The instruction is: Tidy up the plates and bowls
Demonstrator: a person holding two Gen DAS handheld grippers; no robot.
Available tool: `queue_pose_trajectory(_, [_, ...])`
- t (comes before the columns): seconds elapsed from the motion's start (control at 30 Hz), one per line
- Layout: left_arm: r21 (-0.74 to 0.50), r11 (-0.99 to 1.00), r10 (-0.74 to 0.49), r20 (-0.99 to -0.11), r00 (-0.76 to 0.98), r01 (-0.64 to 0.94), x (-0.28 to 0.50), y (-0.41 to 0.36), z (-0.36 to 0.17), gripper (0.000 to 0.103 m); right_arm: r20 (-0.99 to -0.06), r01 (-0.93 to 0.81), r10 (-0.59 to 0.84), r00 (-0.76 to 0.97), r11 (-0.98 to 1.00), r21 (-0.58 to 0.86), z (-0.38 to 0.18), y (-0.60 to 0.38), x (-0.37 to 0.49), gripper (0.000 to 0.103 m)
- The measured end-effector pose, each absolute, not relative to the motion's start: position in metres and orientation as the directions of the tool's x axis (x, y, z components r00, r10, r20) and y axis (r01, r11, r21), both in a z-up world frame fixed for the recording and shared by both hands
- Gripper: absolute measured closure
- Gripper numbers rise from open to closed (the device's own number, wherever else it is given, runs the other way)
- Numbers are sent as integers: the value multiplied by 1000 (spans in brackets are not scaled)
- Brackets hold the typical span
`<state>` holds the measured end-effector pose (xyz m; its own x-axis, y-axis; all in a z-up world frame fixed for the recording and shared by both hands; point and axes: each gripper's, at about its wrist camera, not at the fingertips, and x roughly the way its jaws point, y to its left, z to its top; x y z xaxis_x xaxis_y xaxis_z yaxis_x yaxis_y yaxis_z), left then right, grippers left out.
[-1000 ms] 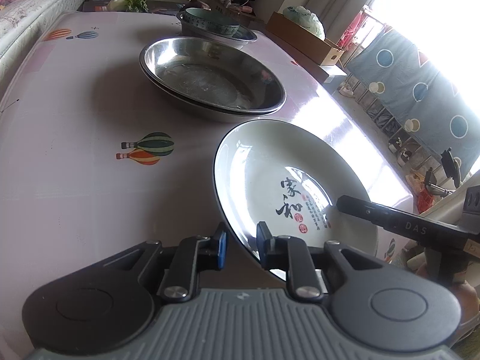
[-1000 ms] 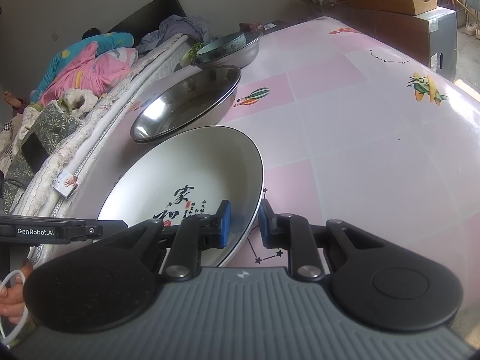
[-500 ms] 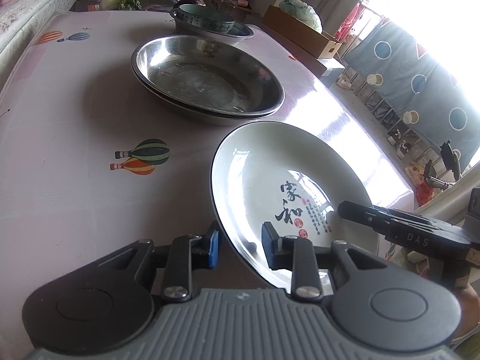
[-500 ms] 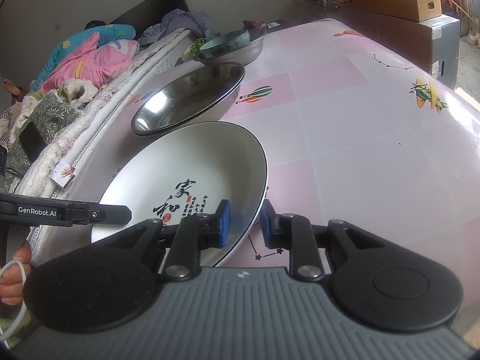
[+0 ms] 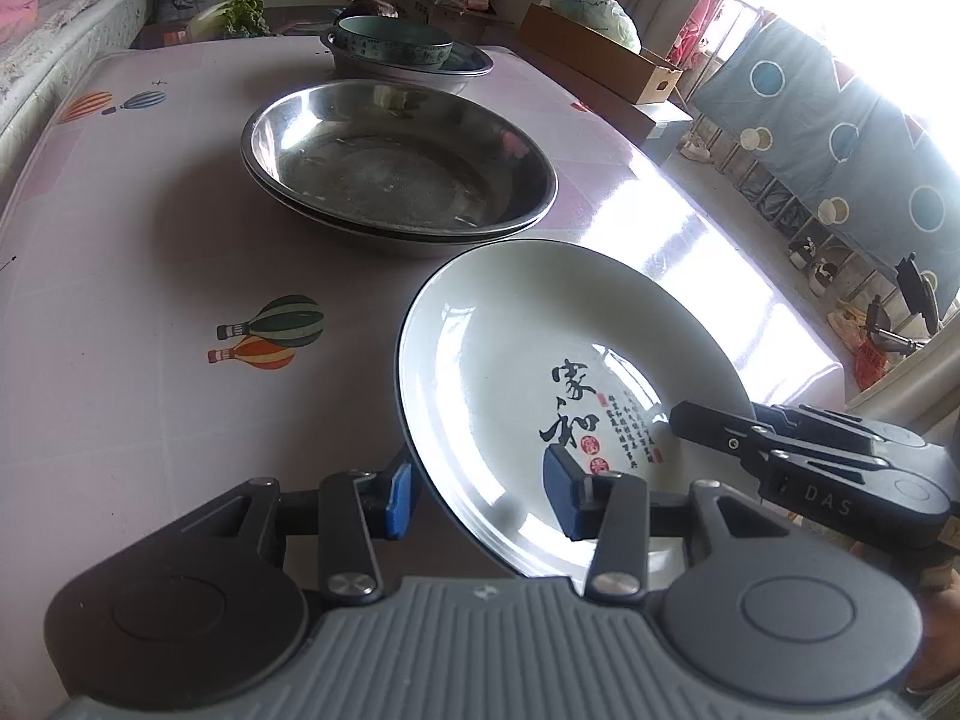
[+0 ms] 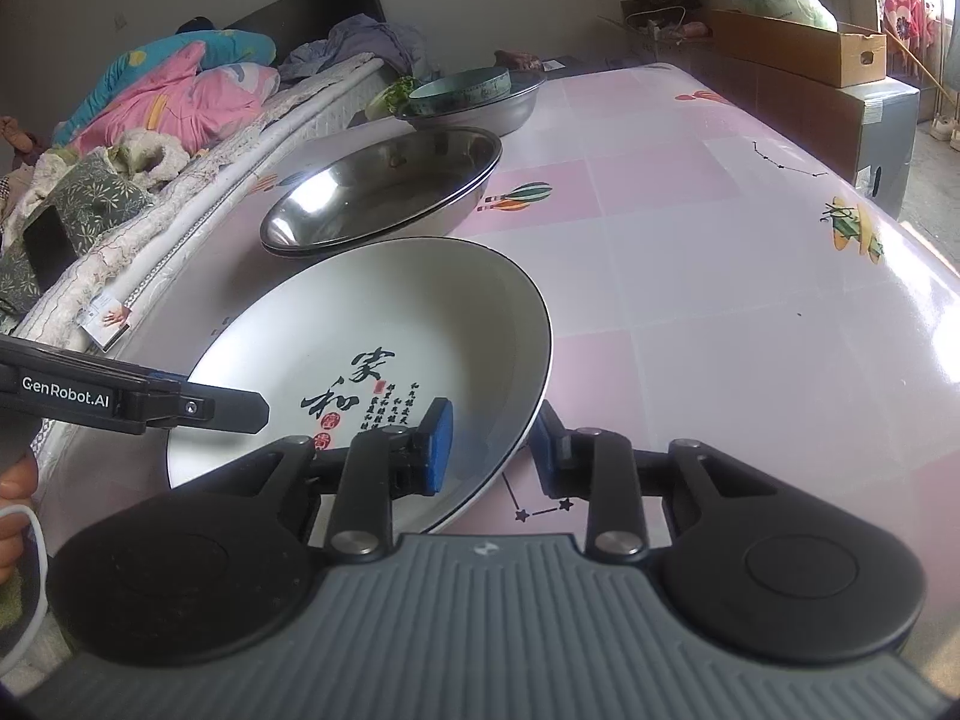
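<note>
A white ceramic plate point(image 5: 528, 360) with black calligraphy sits on the pink table; it also shows in the right wrist view point(image 6: 384, 324). My left gripper point(image 5: 477, 501) is open, its blue pads standing apart on either side of the plate's near-left rim. My right gripper point(image 6: 489, 447) is open too, its pads straddling the plate's right rim without pinching it. Behind the plate lie two stacked steel basins point(image 5: 396, 168), also in the right wrist view point(image 6: 384, 192). A green ceramic bowl point(image 5: 393, 42) sits inside a steel bowl point(image 6: 480, 111) further back.
The pink table point(image 5: 120, 276) carries balloon prints. A bed with quilts point(image 6: 174, 96) runs along one side. A cardboard box point(image 5: 600, 57) with a cabbage stands beyond the far edge. A leafy vegetable point(image 5: 237, 15) lies at the back.
Both grippers have opened their jaws and let go of the plate's rim. The left gripper opened first and widest. The plate has stayed in place between them.
</note>
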<state>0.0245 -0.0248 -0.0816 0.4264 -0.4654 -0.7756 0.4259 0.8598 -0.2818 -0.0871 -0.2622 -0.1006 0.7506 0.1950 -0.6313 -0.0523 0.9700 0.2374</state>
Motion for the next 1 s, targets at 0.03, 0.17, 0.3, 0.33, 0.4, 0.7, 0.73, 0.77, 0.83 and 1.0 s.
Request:
queue_pose_trajectory(0.03, [-270, 863, -457, -778, 431, 428, 24, -26, -81, 59, -632, -53, 188, 752, 973, 226, -100, -261, -87, 74])
queue_pose_trajectory(0.17, [-231, 870, -430, -787, 443, 435, 21, -30, -80, 59, -634, -58, 184, 751, 975, 214, -99, -261, -87, 74])
queue_pose_trajectory(0.3, [-228, 872, -426, -790, 442, 433, 20, -30, -79, 59, -635, -66, 181, 751, 977, 200, -97, -260, -88, 74])
queue_pose_trajectory(0.33, [-228, 872, -426, -790, 442, 433, 20, -30, -79, 59, -635, -67, 181, 751, 978, 199, -97, -260, -88, 74])
queue_pose_trajectory(0.4, [-227, 872, -426, -789, 442, 434, 20, -30, -79, 59, -633, -69, 181, 753, 978, 197, -97, -260, -88, 74])
queue_pose_trajectory(0.7, [-221, 873, -424, -783, 455, 435, 16, -31, -75, 59, -618, -76, 183, 765, 978, 195, -90, -261, -92, 74])
queue_pose_trajectory(0.73, [-220, 873, -425, -782, 455, 435, 16, -31, -75, 59, -617, -76, 182, 765, 978, 194, -90, -261, -92, 74])
queue_pose_trajectory(0.77, [-220, 872, -425, -782, 455, 437, 16, -31, -75, 59, -617, -76, 182, 765, 978, 194, -90, -261, -92, 74])
queue_pose_trajectory(0.83, [-225, 870, -430, -783, 450, 439, 15, -31, -76, 59, -620, -74, 181, 764, 978, 195, -90, -262, -92, 74])
queue_pose_trajectory(1.0, [-242, 862, -443, -787, 430, 445, 17, -32, -80, 62, -634, -59, 174, 754, 978, 198, -97, -267, -89, 76])
